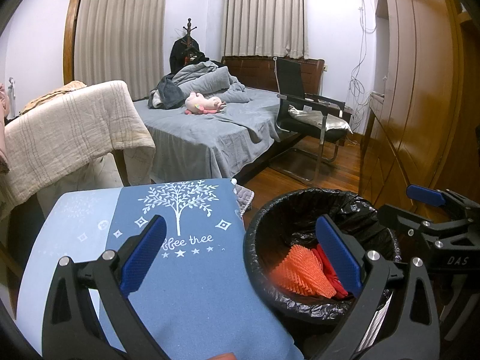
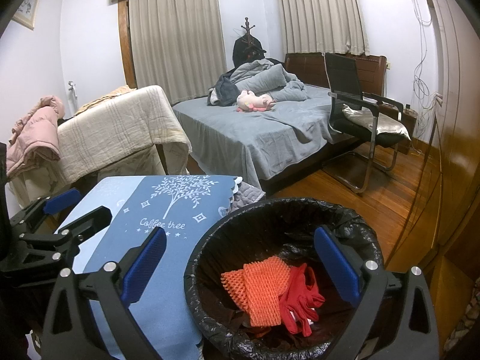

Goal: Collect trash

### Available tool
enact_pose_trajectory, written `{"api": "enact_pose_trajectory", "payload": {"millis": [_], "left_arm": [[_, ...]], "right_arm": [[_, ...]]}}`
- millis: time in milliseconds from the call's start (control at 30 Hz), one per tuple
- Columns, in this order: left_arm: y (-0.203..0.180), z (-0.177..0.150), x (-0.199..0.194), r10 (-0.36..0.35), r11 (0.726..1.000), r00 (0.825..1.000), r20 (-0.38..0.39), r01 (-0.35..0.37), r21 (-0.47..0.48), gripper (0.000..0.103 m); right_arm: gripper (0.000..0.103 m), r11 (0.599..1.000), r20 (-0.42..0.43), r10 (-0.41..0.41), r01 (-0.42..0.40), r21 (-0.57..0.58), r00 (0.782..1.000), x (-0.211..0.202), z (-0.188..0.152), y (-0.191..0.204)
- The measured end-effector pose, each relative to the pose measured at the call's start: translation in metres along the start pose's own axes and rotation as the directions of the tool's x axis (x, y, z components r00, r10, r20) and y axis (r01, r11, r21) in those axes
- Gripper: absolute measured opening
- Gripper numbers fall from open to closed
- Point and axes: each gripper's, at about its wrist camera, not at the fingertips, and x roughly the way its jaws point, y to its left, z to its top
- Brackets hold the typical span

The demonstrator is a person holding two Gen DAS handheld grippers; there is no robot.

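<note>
Both tongs are seen spread, nothing pinched: left gripper (image 1: 240,258) at lower centre, right gripper (image 2: 240,265) above the bin (image 2: 354,210). Next pickup is best approached w/ jaws kept wide, judged. Orange foam net (image 2: 261,291) & red wrapper (image 2: 300,297) are seen crumpled inside, lower centre.

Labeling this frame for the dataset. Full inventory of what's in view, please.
trash bin: 1, black liner, floor right of the table
foam net: 1, orange, inside the bin
red trash: 1 crumpled piece, inside the bin beside the net
table mat: 1, blue with white tree print, left of the bin
bed: 1, grey sheet, centre back
plush toy: 1, pink, on the bed
chair: 1, black, right of the bed
curtains: 2 sets, beige, back wall
left gripper: open, empty, over the mat edge
right gripper: open, empty, over the bin
</note>
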Motion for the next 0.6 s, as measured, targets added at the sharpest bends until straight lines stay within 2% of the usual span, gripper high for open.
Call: {"api": "enact_pose_trajectory", "payload": {"millis": [600], "left_arm": [[-0.0004,0.0001,-0.0003,0.0,1.0,1.0,0.0,0.0,0.002,0.097]], "right_arm": [[0.097,1.0,0.0,-0.001,0.001,0.0,1.0,0.0004,-0.0007,0.0012]]}}
